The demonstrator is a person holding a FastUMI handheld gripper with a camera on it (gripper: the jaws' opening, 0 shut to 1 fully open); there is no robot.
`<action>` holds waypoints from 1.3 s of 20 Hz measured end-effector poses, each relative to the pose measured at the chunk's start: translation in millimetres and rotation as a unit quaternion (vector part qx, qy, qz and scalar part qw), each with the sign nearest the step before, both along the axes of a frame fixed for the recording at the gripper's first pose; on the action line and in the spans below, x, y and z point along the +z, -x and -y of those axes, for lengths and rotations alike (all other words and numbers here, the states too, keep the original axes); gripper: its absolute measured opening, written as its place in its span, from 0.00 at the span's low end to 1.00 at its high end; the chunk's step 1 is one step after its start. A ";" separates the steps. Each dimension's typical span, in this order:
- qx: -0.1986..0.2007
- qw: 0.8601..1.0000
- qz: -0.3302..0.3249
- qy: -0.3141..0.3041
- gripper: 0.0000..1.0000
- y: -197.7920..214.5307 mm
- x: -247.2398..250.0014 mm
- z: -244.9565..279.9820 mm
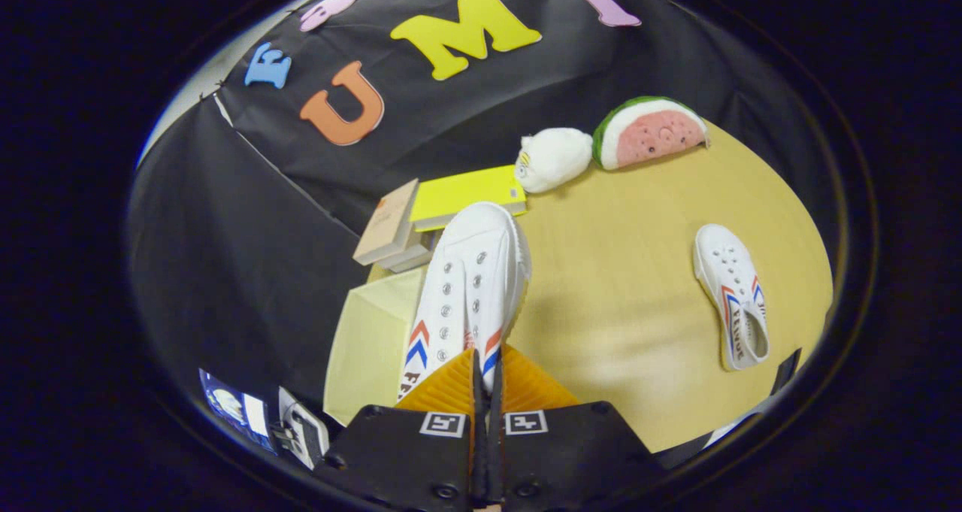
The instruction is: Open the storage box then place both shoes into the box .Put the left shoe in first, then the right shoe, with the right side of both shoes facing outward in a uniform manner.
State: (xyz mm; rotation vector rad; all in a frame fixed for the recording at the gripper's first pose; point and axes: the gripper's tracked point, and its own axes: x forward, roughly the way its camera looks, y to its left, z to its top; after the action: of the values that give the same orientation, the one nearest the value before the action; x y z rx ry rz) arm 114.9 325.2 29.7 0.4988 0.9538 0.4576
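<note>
The gripper (pixel 486 373) is holding a white shoe (pixel 470 286) by its heel end, the two fingers (pixel 451 388) pressing close together on the thin heel edge with only a narrow slit between them. The shoe is pointing away from the fingers, toe toward the booth wall, eyelets facing up, and its red and blue chevron stripes are showing on both sides near the fingers. It is hanging over the near-left corner of the table (pixel 624 301), where the tabletop is meeting its pale front face.

The second shoe (pixel 733 298) is lying well apart to the right on the tabletop, toe away, opening toward the near edge, with the striped side facing up and right. It is sitting close to the table's right edge.

Beyond the held shoe's toe, a yellow book (pixel 466 195) is lying flat, and a tan book (pixel 387 222) is leaning at its left end, both at the table's far-left edge. Just past them a white plush (pixel 555 159) is resting beside a watermelon plush (pixel 650 132), the two nearly touching, along the back edge.

Between the two shoes a wide stretch of bare tabletop is lying open, running from the near edge back to the plush toys.
</note>
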 end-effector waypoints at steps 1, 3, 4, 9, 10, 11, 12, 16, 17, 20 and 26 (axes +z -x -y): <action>0.000 1.000 0.006 -0.008 0.05 1.5 12.8 -21.1; 0.007 1.000 0.007 -0.020 0.06 8.4 27.0 -66.8; 0.013 1.000 0.005 -0.025 0.06 13.3 28.0 -89.0; 0.027 0.999 -0.034 -0.022 0.06 40.7 -5.3 -172.1; 0.023 0.999 -0.042 -0.015 0.05 43.4 -15.8 -180.0; 0.017 0.999 -0.049 -0.008 0.05 42.5 -26.7 -185.7; 0.014 0.998 -0.056 0.000 0.06 42.0 -37.6 -191.4; 0.019 0.997 -0.074 0.033 0.05 42.1 -71.8 -210.2; 0.022 0.996 -0.076 0.040 0.05 43.5 -75.8 -214.0; 0.041 0.993 -0.091 0.054 0.06 45.4 -92.4 -224.3; 0.066 0.996 -0.057 0.028 0.53 32.9 -76.0 -225.5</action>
State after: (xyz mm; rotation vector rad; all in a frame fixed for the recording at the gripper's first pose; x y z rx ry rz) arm 81.9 550.7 -46.4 0.4158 1.1111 0.5246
